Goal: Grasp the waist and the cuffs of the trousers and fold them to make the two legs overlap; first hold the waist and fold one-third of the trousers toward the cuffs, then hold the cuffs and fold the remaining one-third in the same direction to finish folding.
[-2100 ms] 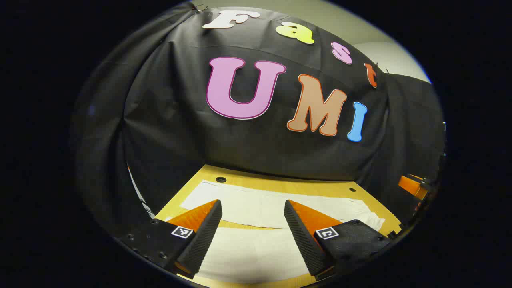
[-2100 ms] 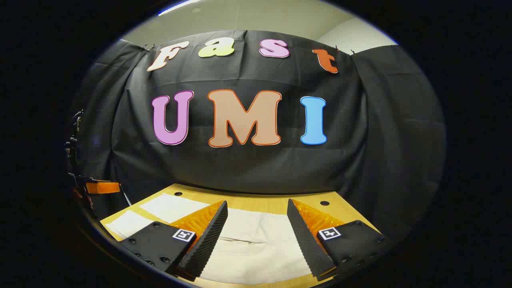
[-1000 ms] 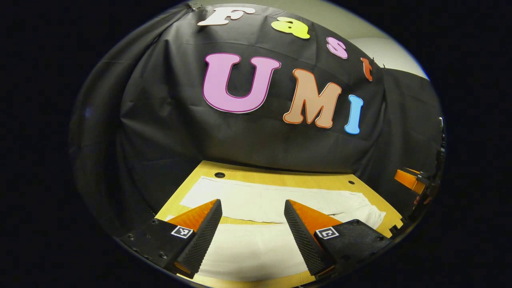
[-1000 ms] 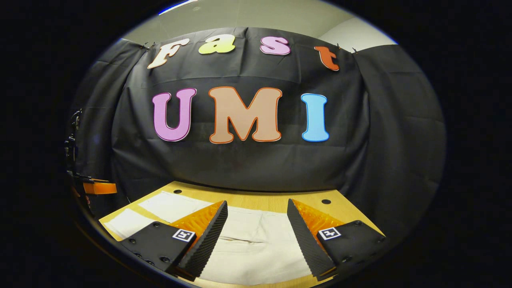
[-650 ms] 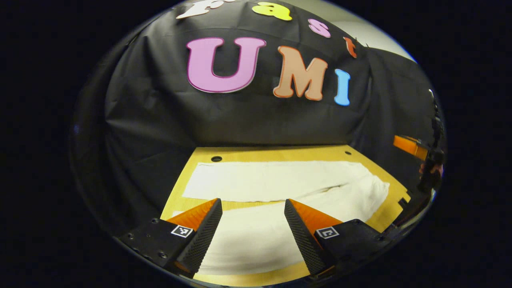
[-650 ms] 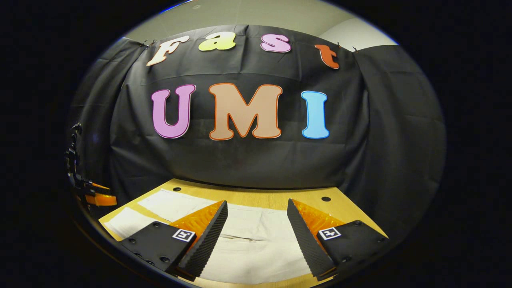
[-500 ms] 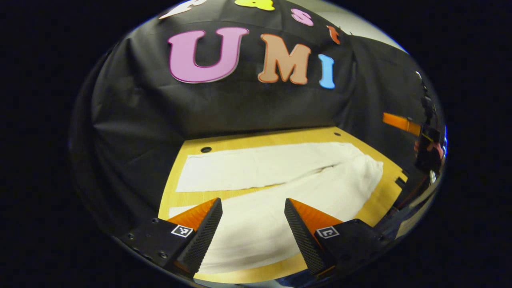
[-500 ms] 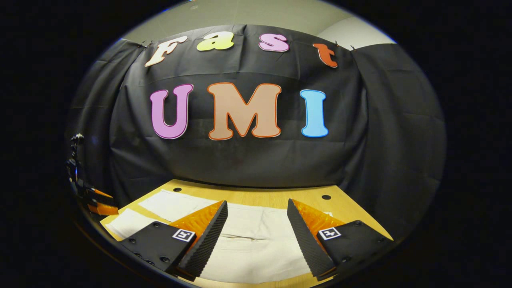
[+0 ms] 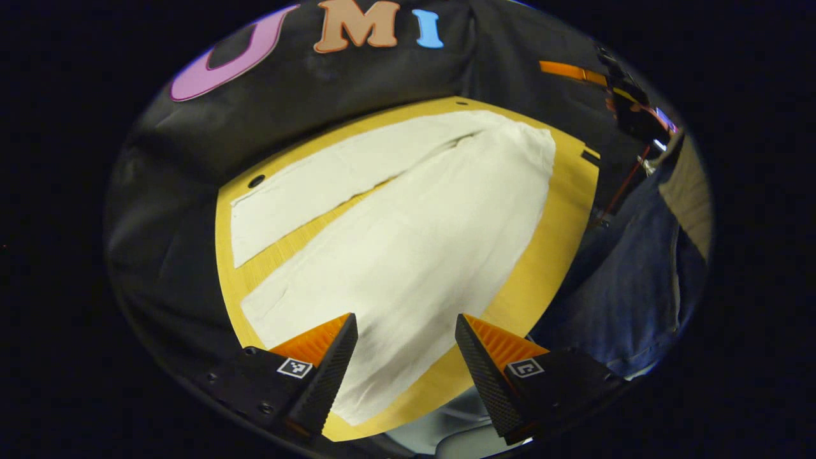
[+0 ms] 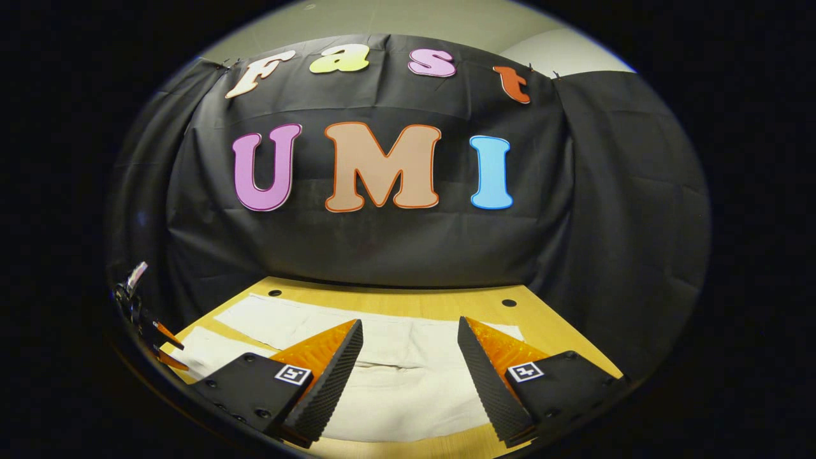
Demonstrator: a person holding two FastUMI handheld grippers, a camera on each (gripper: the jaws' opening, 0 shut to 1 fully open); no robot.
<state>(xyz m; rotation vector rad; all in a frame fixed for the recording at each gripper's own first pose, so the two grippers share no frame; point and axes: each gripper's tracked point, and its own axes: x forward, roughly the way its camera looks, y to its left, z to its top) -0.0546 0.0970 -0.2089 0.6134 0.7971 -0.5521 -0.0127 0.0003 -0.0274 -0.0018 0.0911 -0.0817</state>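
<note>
The cream-white cloth trousers [image 9: 408, 236] lie spread flat on the yellow wooden bench [image 9: 561, 210], both legs apart in a narrow V with bare wood between them. In the left gripper view the waist end lies toward the far right and the two cuffs toward the near left. The left gripper [image 9: 406, 341] hangs over the nearer leg, close to its cuff, fingers spread wide with nothing between them. In the right gripper view the right gripper [image 10: 410, 347] hovers low over the waist end of the trousers [image 10: 408, 389], likewise spread and empty. A person in blue clothing [image 9: 637, 280] stands at the bench's near edge.

I'd judge this to be the very first step: no fold has been made, and the legs do not overlap yet. The next move calls for each gripper to come down onto the near edge of the cloth, one at the cuff and one at the waist, nip the fabric, then carry the near leg over onto the far leg so their edges line up.
</note>
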